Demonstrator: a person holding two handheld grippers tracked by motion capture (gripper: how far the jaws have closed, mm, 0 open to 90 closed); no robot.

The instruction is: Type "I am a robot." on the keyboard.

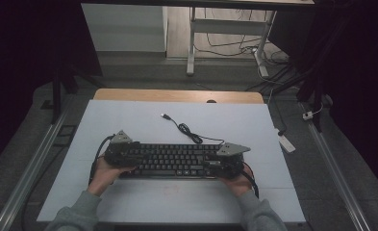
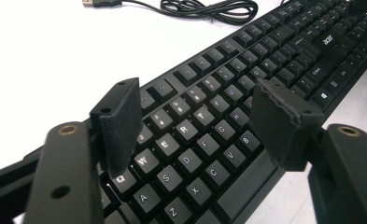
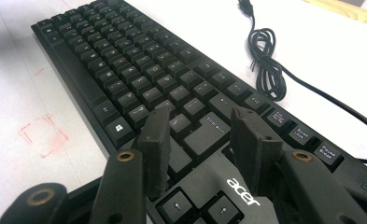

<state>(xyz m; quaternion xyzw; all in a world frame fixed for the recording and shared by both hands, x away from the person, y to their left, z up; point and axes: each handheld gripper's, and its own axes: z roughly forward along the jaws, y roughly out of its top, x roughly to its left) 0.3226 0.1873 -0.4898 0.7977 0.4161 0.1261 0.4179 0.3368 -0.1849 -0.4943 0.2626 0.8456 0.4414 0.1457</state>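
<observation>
On the white table (image 1: pixel 143 120) the black keyboard (image 1: pixel 174 160) lies long from side to side, close to the person. The left gripper (image 1: pixel 120 153) hangs over its left end and the right gripper (image 1: pixel 225 161) over its right end. Both have jaws apart, holding nothing. There are no boxes or bowls.

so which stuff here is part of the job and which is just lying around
In the job:
- keyboard
- left gripper, jaws apart over the letter keys
- right gripper, jaws apart over the arrow-key end

Lying about:
- coiled USB cable behind the keyboard
- white mat
- small white box on the floor
</observation>
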